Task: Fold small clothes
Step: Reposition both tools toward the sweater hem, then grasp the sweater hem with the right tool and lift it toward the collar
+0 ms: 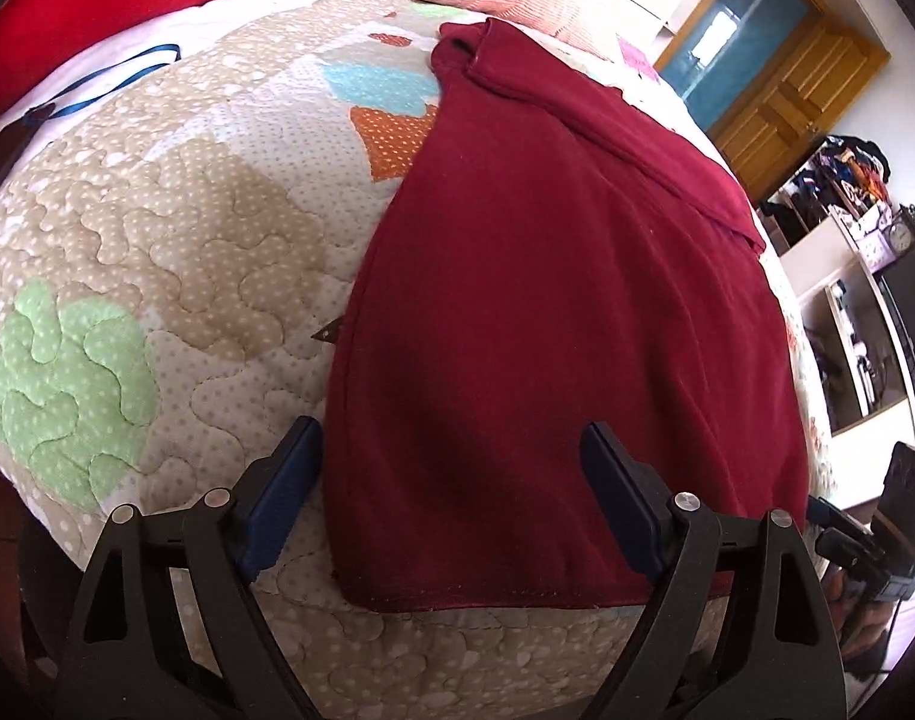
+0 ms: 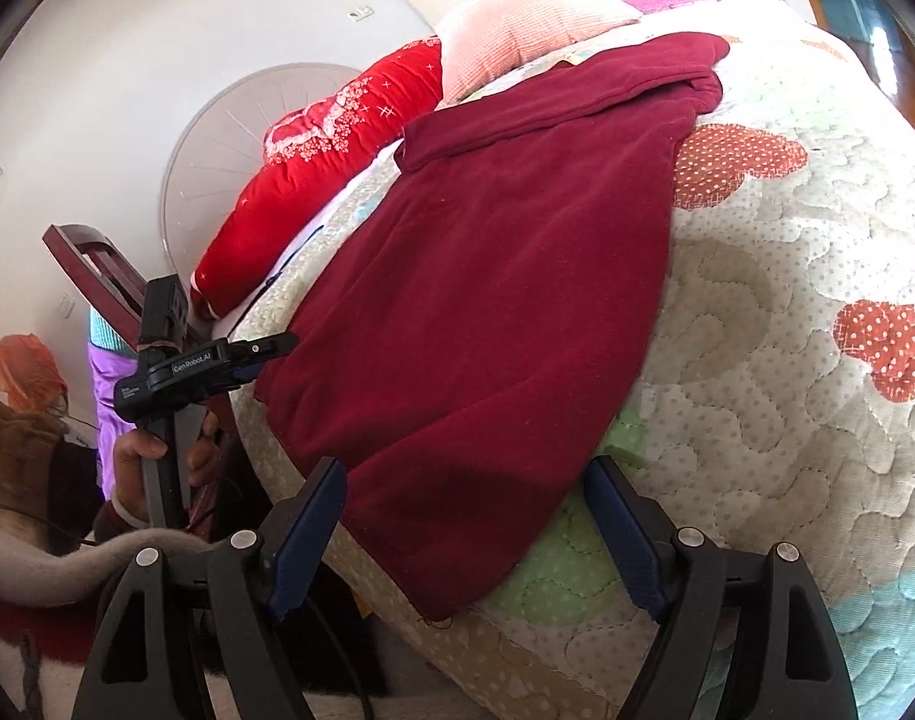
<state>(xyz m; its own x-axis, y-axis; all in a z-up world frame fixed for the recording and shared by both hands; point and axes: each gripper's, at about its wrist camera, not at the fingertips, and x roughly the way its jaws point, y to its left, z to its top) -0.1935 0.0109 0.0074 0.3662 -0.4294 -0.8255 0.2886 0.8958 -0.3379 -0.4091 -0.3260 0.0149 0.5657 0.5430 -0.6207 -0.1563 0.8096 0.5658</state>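
A dark red garment [image 1: 547, 312] lies spread flat on the quilted bed, its hem near the bed's front edge; it also shows in the right wrist view [image 2: 493, 300]. My left gripper [image 1: 451, 450] is open, its blue-padded fingers astride the garment's near left hem corner, just above the cloth. It also shows from the side in the right wrist view [image 2: 259, 354], at the garment's left corner. My right gripper [image 2: 463, 486] is open over the garment's near right hem corner, holding nothing.
The patchwork quilt [image 1: 157, 252] covers the bed. A red pillow [image 2: 313, 162] and a pink pillow [image 2: 517, 30] lie at the head. A blue strap [image 1: 97, 90] lies on the far left. Shelves [image 1: 847, 276] and a wooden door [image 1: 781, 102] stand to the right. A wooden chair [image 2: 97, 270] stands beside the bed.
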